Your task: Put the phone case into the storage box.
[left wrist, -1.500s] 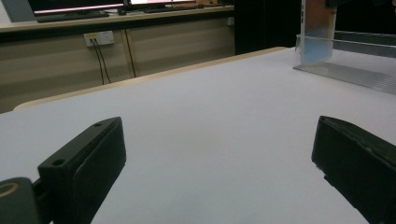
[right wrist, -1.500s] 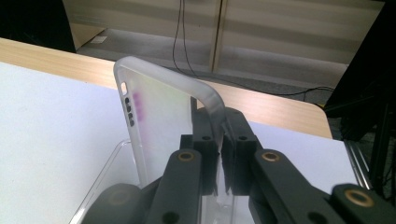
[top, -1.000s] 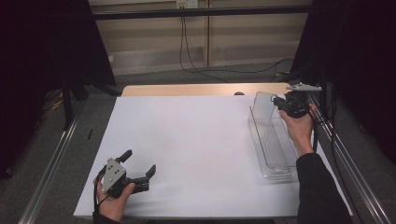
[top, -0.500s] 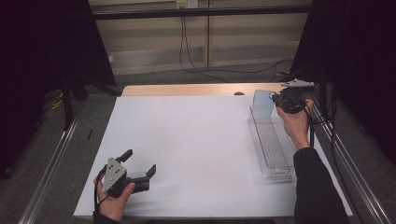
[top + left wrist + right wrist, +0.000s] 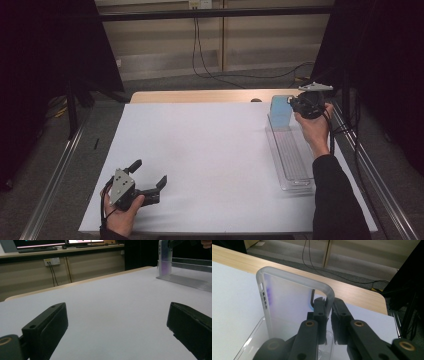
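A translucent phone case (image 5: 287, 297) with a purple tint stands upright on its long edge at the far end of a clear plastic tray (image 5: 292, 165). My right gripper (image 5: 328, 306) is shut on the case's right rim, with the jaws pinching the rim from both sides. In the high view that gripper (image 5: 296, 106) is at the table's far right, beside the case (image 5: 280, 112). My left gripper (image 5: 148, 172) rests at the near left of the white table, jaws wide open with nothing between them (image 5: 117, 327).
The white sheet (image 5: 210, 150) covers most of the table, and bare wood shows along the far edge (image 5: 200, 96). The tray (image 5: 190, 281) and case (image 5: 165, 257) show far off in the left gripper view. Metal rails run along both sides of the table.
The right hand with the case has edged slightly toward the far end of the tray. The left hand has not moved.
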`<move>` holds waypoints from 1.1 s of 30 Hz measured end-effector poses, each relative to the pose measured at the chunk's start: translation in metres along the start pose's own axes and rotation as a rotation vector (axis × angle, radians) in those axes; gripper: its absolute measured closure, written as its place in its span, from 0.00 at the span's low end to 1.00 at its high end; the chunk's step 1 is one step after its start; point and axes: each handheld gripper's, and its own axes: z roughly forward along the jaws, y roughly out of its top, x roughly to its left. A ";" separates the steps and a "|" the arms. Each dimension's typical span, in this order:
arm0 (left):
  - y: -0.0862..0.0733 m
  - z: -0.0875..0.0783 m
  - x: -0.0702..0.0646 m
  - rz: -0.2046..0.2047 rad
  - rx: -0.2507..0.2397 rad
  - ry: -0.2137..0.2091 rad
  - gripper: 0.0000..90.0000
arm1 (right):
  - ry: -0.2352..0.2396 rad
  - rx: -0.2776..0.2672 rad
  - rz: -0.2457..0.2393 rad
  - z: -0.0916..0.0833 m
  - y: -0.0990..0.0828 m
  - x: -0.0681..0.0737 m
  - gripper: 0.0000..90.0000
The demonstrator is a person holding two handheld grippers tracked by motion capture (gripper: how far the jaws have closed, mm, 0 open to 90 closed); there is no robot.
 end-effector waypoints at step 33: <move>0.000 -0.001 0.002 0.004 0.003 0.012 0.04 | 0.030 -0.040 0.092 -0.001 -0.005 -0.010 0.75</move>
